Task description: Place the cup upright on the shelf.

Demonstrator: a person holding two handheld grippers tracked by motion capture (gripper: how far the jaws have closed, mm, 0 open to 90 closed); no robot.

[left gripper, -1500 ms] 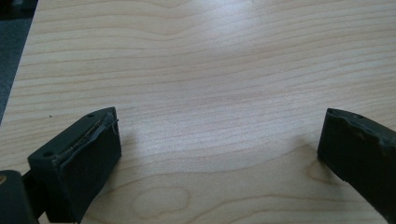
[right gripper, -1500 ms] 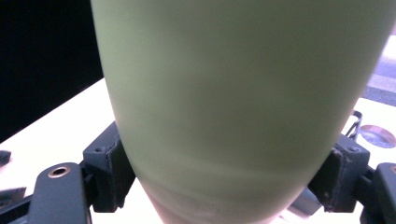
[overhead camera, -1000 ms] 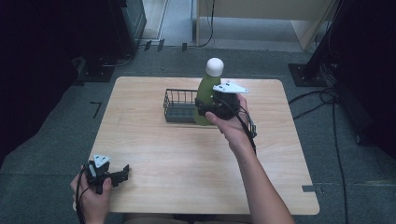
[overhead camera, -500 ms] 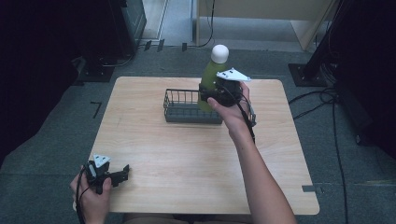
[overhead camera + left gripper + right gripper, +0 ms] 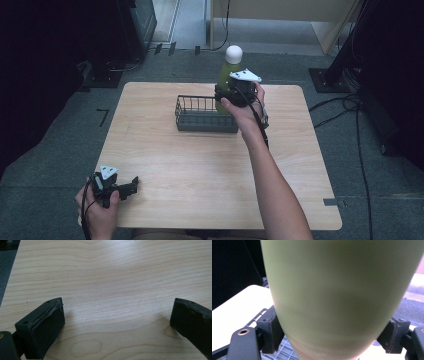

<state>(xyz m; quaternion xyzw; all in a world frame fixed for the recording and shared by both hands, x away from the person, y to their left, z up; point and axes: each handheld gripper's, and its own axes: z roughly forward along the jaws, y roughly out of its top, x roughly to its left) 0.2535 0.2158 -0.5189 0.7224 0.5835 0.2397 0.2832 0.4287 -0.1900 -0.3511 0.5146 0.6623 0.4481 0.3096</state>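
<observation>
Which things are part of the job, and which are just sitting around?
Part of the job:
green bottle, gripped by the right tongs
wire basket below it

Just sitting around:
left tongs, open over bare table
cables on the floor

a lab; dark equipment racks, loose floor cables, lone wooden table

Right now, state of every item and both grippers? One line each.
green bottle: upright, white cap on, lifted over the basket's right end, clamped between the jaws.
wire basket: on the table, nothing visible inside.
right gripper: shut on the bottle's body.
left gripper: open, jaws wide apart, holding nothing, over bare table.
</observation>
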